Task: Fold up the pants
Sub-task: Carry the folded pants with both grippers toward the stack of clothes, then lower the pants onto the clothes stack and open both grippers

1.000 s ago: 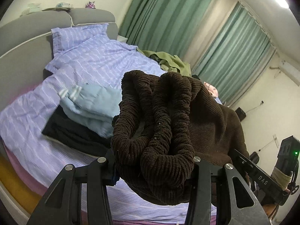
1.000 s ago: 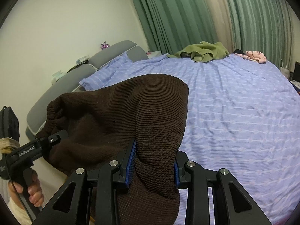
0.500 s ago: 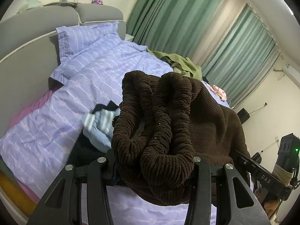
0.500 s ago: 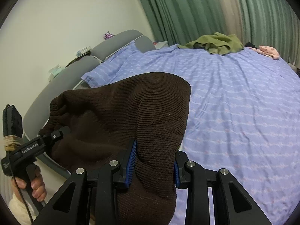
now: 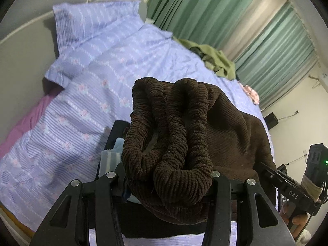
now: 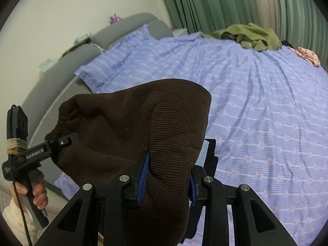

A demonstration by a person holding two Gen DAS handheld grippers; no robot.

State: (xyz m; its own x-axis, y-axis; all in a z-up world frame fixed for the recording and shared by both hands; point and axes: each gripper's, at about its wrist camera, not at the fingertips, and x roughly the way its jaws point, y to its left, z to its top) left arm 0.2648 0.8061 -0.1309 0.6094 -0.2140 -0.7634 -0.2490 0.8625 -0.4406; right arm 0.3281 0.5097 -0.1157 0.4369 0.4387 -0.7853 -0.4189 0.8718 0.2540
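Folded dark brown ribbed pants (image 5: 225,135) hang in the air between both grippers, above the bed. My left gripper (image 5: 166,176) is shut on the bunched elastic waistband (image 5: 164,127). My right gripper (image 6: 167,174) is shut on the other end of the brown pants (image 6: 133,127), its blue pads (image 6: 144,168) pressed into the fabric. Each gripper shows in the other's view: the right one (image 5: 287,188) at the lower right, the left one (image 6: 51,147) at the left.
A stack of folded clothes, black (image 5: 116,131) and light blue (image 5: 111,160), lies on the lavender bed cover (image 6: 266,112) just under the pants. A pillow (image 5: 92,22) and grey headboard (image 6: 61,67) lie beyond. A green garment (image 6: 250,34) and a pink one (image 6: 307,54) lie by the green curtains (image 5: 205,10).
Both grippers have carried the brown pants over the folded stack, which now lies mostly hidden under them. The grip on both ends is unchanged.
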